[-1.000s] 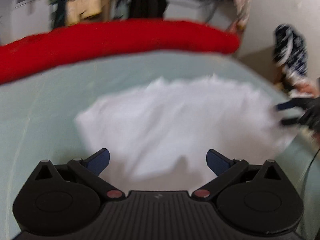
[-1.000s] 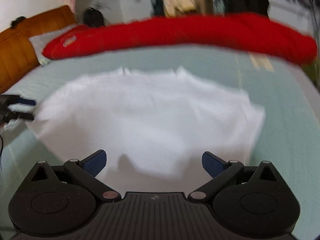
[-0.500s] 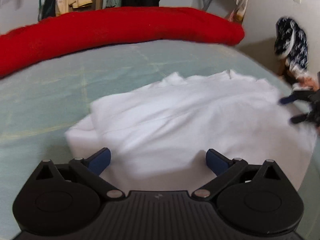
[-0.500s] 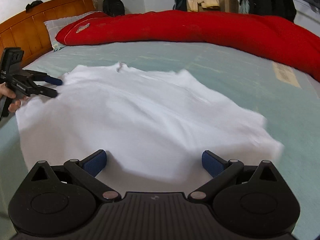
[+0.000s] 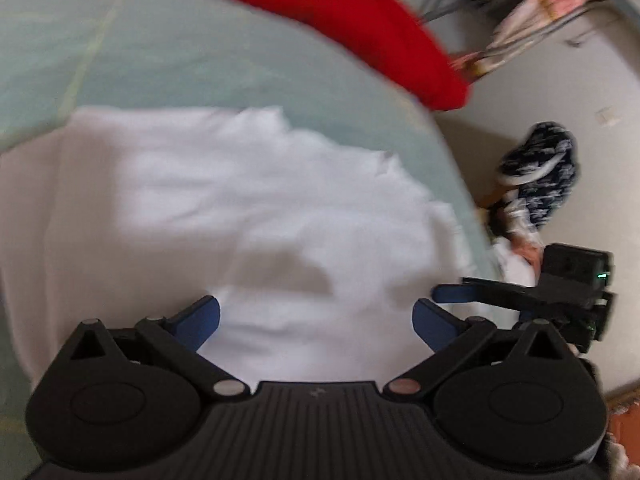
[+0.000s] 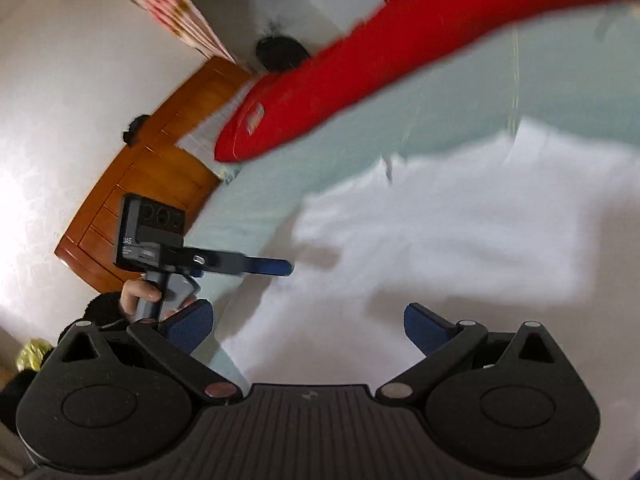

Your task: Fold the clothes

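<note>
A white garment (image 5: 224,208) lies spread on the pale green bed sheet (image 5: 168,64); it also shows in the right wrist view (image 6: 460,240). My left gripper (image 5: 316,320) is open and empty, just above the garment's near part. My right gripper (image 6: 308,324) is open and empty over the garment's near edge. The right gripper also shows at the right of the left wrist view (image 5: 472,294), close beside my left gripper. The left gripper shows in the right wrist view (image 6: 272,267), at the garment's left edge.
A long red quilt (image 5: 360,20) lies along the far side of the bed, also in the right wrist view (image 6: 360,88). A wooden headboard (image 6: 152,184) stands at the left. A dark patterned bundle (image 5: 540,176) lies on the floor beyond the bed's edge.
Both grippers have swung toward each other and tilted; each now sees the other much closer. The garment lies in much the same place. Both stay open.
</note>
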`<state>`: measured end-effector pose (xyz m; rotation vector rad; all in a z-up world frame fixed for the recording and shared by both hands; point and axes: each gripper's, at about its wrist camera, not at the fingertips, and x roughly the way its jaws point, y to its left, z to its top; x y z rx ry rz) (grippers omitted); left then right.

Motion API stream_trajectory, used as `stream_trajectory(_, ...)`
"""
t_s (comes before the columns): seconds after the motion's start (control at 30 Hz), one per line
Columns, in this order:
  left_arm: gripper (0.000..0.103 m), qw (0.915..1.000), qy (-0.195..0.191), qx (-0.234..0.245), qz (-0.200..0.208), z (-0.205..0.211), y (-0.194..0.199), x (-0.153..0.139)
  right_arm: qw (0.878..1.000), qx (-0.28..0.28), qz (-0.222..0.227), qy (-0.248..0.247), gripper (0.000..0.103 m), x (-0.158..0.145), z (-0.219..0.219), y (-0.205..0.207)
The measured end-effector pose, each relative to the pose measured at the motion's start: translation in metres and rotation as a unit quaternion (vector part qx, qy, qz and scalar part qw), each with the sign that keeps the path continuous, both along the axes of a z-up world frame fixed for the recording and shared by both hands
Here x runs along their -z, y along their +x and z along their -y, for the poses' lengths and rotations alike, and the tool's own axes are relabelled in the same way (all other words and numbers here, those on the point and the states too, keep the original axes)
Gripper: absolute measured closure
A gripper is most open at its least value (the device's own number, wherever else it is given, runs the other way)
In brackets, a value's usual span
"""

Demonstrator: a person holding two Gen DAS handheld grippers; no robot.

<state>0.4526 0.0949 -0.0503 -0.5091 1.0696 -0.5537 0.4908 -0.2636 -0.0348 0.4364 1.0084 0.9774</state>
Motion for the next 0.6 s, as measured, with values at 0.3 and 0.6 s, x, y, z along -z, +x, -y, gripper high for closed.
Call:
stream_trajectory(0.3,0.001,0.9973,0.052,-0.049,-0.02,-0.048,-0.021,-0.02,0.989,0.115,-0.055,-0.071,0.0,0.002,0.086,-0.002)
stream_trajectory(0.6,0.001,0.9986,0.045,0.008,-0.025,0.019,-0.014,-0.009,0.998,0.03,-0.05,-0.005,0.0,-0.009,-0.001,0.0)
